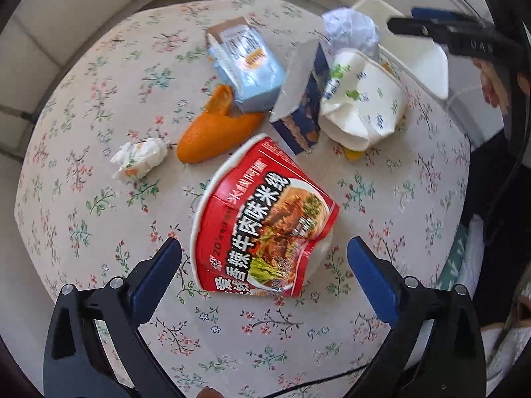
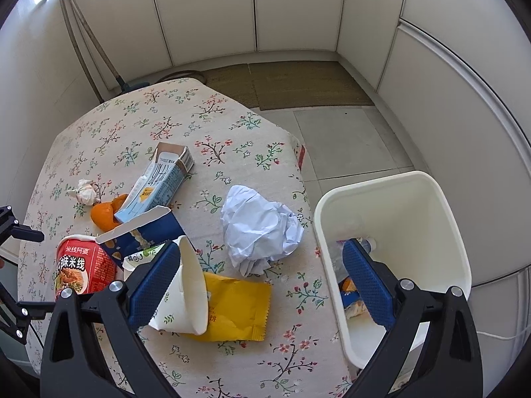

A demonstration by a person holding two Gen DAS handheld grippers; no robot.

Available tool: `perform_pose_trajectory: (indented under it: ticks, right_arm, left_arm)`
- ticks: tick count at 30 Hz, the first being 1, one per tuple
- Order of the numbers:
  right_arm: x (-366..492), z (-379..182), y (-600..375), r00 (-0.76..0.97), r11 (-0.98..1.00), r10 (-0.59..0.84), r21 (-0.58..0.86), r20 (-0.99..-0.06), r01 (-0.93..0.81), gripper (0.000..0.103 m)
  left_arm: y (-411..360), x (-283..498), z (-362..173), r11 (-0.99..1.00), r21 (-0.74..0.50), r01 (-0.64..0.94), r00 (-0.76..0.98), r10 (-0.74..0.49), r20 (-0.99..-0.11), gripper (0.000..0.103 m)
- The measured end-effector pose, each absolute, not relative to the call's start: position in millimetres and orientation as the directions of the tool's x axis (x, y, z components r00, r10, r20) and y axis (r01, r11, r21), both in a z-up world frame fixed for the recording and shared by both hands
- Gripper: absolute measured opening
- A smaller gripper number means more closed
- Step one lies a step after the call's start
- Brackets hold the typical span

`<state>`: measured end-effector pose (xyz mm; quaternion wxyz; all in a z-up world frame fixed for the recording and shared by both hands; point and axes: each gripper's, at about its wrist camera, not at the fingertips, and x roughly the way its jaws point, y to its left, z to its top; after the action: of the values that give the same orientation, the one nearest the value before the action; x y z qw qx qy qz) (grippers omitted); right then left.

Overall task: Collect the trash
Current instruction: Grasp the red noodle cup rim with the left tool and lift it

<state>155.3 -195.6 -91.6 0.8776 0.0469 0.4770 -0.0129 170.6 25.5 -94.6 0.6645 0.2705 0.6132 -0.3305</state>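
Trash lies on a floral-cloth table (image 1: 83,199). My left gripper (image 1: 264,265) is open, its fingers either side of a crushed red noodle cup (image 1: 262,222), not touching it. Beyond lie an orange peel (image 1: 212,129), a small crumpled wrapper (image 1: 139,157), a light-blue milk carton (image 1: 247,66), a dark-blue box (image 1: 298,99), a white paper cup (image 1: 361,99) and a crumpled white paper ball (image 1: 348,28). My right gripper (image 2: 262,282) is open over the table edge, above a yellow wrapper (image 2: 235,311) and the paper cup (image 2: 186,295). The paper ball (image 2: 259,229) lies ahead of it.
A white trash bin (image 2: 441,232) stands beside the table's right edge and holds some trash at its bottom. The right gripper shows in the left wrist view (image 1: 441,30) above the bin (image 1: 428,63). Tiled floor, a mat (image 2: 298,83) and white walls lie beyond.
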Motion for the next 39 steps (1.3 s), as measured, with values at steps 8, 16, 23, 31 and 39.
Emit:
perform_pose_trajectory:
  ticks: [8,16,23,31,39]
  right_arm:
    - [164,-93,-205,0.527,0.994,0.029,0.081,-0.849,0.076,0.095]
    - [171,-96,-208,0.520,0.993,0.017,0.075,-0.854,0.091,0.095]
    - [173,-96,-206,0.518,0.986,0.059,0.132,-0.854,0.104,0.095]
    - [177,-89,-177,0.536,0.988,0.098,0.146,-0.838,0.047,0.095]
    - [209,-83,-156,0.497,0.971,0.192,0.236,-0.846,0.028,0.095]
  left_arm:
    - [-5,184,-136,0.498,-0.050,0.866,-0.080,0.037,-0.996,0.096]
    - [-1,201,-143,0.633,-0.114,0.766,-0.086,-0.074,-0.994,0.090]
    - [48,184,-118,0.830,-0.209,0.517,0.103,-0.303,-0.947,0.064]
    - [113,168,-91,0.926,-0.355,0.130,0.339,-0.378,-0.862,0.044]
    - [166,145,-57,0.891,-0.445,-0.093,0.522,-0.337,-0.783,0.043]
